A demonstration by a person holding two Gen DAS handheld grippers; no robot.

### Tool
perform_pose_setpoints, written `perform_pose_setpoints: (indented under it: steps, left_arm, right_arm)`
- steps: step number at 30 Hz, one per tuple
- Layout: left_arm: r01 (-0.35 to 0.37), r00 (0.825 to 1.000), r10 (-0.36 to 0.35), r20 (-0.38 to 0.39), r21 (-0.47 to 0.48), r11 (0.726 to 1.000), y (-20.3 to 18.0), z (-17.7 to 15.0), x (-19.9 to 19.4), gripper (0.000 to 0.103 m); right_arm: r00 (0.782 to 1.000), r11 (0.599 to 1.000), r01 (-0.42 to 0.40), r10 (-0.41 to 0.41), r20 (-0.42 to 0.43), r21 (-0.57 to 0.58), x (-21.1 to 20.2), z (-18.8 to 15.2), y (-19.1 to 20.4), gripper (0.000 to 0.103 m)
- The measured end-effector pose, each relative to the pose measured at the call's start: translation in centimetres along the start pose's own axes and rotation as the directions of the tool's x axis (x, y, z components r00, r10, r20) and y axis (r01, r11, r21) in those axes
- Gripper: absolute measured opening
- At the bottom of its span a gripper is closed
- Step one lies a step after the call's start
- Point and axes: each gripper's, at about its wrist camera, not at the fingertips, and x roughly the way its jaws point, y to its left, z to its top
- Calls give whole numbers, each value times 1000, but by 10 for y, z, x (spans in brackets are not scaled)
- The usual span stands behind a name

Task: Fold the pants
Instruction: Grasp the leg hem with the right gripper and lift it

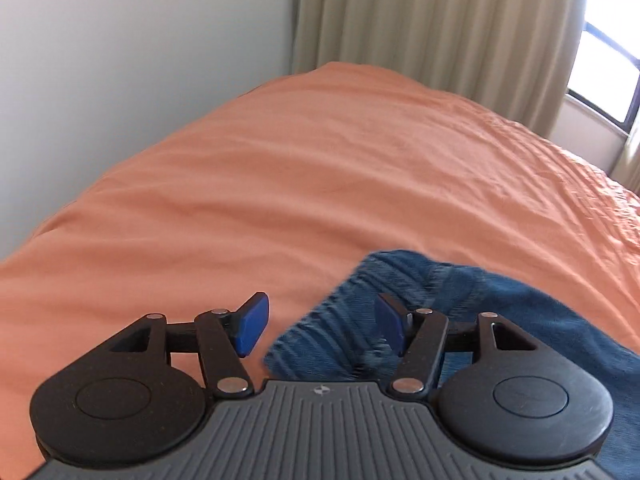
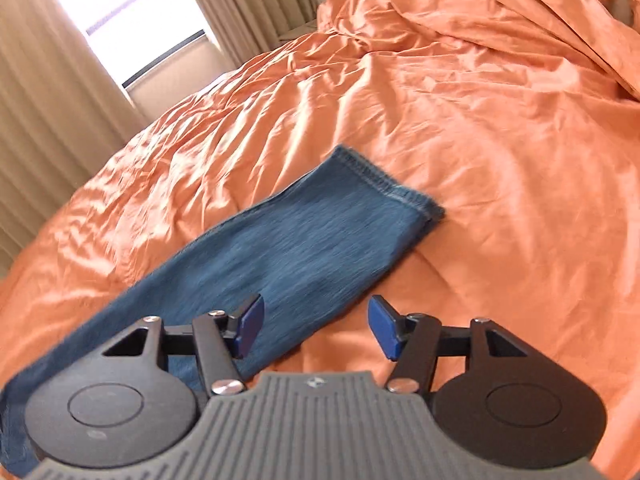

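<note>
So both my grippers are hanging over the bed right now with nothing in them. The left gripper (image 1: 322, 326) has its blue pads spread wide apart, and the right gripper (image 2: 316, 328) is the same — jaws wide, no cloth between them.

The pants (image 2: 304, 248) are blue denim, lying on the orange bedspread (image 2: 500, 160). From the right wrist view I get one long flat leg running diagonally away from the camera, ending in a stitched hem (image 2: 384, 182) with a slightly frayed-looking corner. The fabric there looks smooth and flat, edges pretty straight. My right gripper's left pad sits over the leg; the right pad is over bare bedspread.

The left wrist view is blurrier. The denim looks bunched and rumpled, with a gathered, ribbed-looking band at the edge — maybe the waist, can't really tell. Beige curtains (image 1: 432, 20) and a bright window (image 2: 132, 8) sit behind the bed.
</note>
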Motion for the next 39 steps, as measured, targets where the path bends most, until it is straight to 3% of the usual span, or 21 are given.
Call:
perform_pose_setpoints:
  steps: [6, 8, 10, 14, 16, 19, 20, 22, 24, 25, 27, 32, 35, 36, 39]
  left_arm:
    - [145, 989, -145, -21, 57, 988, -58, -18, -23, 70]
    - [140, 990, -137, -42, 79, 987, -80, -28, -17, 68]
    - [138, 987, -131, -90, 73, 988, -92, -39, -9, 59]
    - [114, 984, -107, -143, 37, 993, -99, -55, -4, 57]
    - [93, 983, -88, -163, 22, 995, -100, -59, 0, 55]
    - [62, 980, -63, -187, -9, 998, -97, -62, 7, 49]
    - [50, 980, -51, -191, -10, 999, -97, -63, 9, 47]
    - [27, 980, -27, -197, 1, 1000, -98, -64, 11, 43]
    - [14, 980, -9, -198, 24, 1000, -100, -66, 13, 43]
    - [9, 981, -2, -196, 34, 999, -100, -67, 14, 43]
    - [3, 981, 3, -194, 28, 1000, -101, -68, 14, 43]
    - [-2, 983, 6, -181, 25, 1000, -101, -69, 11, 43]
    - [10, 986, -6, -166, 22, 1000, -102, -68, 5, 48]
    - [17, 987, -13, -160, 24, 1000, -103, -67, 3, 54]
    - [42, 988, -37, -151, 36, 998, -108, -63, -5, 54]
  right_arm:
    - [1000, 983, 0, 0, 4, 182, 36, 39, -69, 49]
    - [1000, 969, -30, 31, 2, 245, 52, 48, -88, 45]
    - [997, 953, -70, 73, 3, 295, 66, 55, -101, 40]
    - [987, 925, -142, 161, -26, 351, 93, 59, -114, 33]
    - [983, 923, -157, 182, -37, 352, 101, 62, -115, 9]
    - [980, 931, -184, 200, -19, 314, 97, 72, -109, 2]
    - [974, 930, -220, 227, 10, 295, 90, 80, -104, 2]
    - [941, 912, -338, 319, 117, 233, 67, 94, -95, 1]
    - [953, 943, -296, 279, 123, 154, 63, 99, -89, 0]
    - [970, 958, -240, 229, 82, 159, 72, 96, -93, 0]
    - [983, 959, -184, 185, 18, 215, 92, 85, -110, 0]
    - [988, 963, -146, 152, -8, 228, 111, 69, -126, 0]
    - [992, 974, -114, 123, -30, 198, 113, 67, -124, 0]
    - [993, 977, -102, 112, -45, 189, 114, 68, -123, 1]
    - [990, 967, -124, 137, -43, 223, 103, 73, -127, 20]
